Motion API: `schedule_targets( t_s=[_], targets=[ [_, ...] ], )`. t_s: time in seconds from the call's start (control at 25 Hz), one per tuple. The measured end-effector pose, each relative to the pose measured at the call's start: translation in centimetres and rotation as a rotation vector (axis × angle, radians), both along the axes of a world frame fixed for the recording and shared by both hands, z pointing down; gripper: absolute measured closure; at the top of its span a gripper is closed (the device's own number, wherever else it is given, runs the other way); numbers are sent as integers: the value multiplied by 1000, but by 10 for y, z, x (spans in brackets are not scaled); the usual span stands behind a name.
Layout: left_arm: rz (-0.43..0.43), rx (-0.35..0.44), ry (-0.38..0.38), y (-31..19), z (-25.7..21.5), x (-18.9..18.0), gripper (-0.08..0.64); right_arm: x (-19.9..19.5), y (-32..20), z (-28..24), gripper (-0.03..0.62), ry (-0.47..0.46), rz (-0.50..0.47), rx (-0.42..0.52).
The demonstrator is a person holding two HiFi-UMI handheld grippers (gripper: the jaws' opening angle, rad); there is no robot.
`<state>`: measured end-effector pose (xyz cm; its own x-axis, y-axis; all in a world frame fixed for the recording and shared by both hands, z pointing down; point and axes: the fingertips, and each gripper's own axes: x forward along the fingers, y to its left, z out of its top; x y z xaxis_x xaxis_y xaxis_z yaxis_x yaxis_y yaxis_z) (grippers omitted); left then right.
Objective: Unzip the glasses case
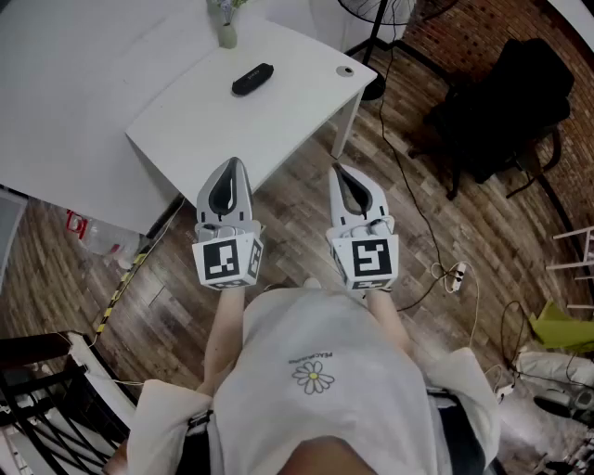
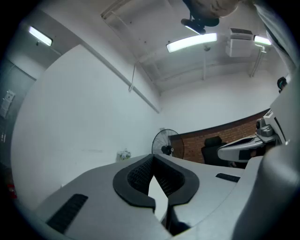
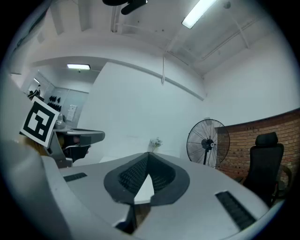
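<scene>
A dark oblong glasses case (image 1: 251,79) lies on the white table (image 1: 213,130) in the head view, well ahead of both grippers. My left gripper (image 1: 228,172) is held over the table's near edge, jaws shut with nothing between them. To its right my right gripper (image 1: 343,176) hangs over the wooden floor just off the table's corner, also shut and empty. Both point level toward the far wall. In the left gripper view the left gripper (image 2: 153,157) has its tips together, and the case is hidden. The right gripper (image 3: 147,156) looks the same in its own view.
A small vase with greenery (image 1: 225,23) stands at the table's far edge. A floor fan (image 3: 207,142) and a black office chair (image 1: 506,93) stand to the right on the wooden floor. Cables (image 1: 436,269) trail across the floor. A black rack (image 1: 46,399) sits lower left.
</scene>
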<state>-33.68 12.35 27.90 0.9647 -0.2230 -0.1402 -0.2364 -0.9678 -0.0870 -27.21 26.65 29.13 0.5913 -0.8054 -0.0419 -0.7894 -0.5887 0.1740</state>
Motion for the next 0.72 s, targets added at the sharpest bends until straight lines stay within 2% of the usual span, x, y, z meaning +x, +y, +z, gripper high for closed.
schedule_targets(
  t_s=[0.12, 0.36, 0.48, 0.6, 0.72],
  targets=[
    [-6, -17, -20, 2, 9, 2, 554, 8, 7, 1, 588, -29, 39, -7],
    [-4, 5, -44, 6, 18, 7, 554, 8, 3, 8, 589, 7, -8, -20],
    [3, 0, -48, 8, 19, 12, 554, 12, 7, 11, 589, -10, -10, -14],
    [11, -14, -50, 11, 21, 11, 554, 13, 15, 18, 589, -74, 16, -9],
    [22, -23, -44, 9, 24, 16, 554, 14, 13, 33, 588, -94, -22, -6]
  ],
)
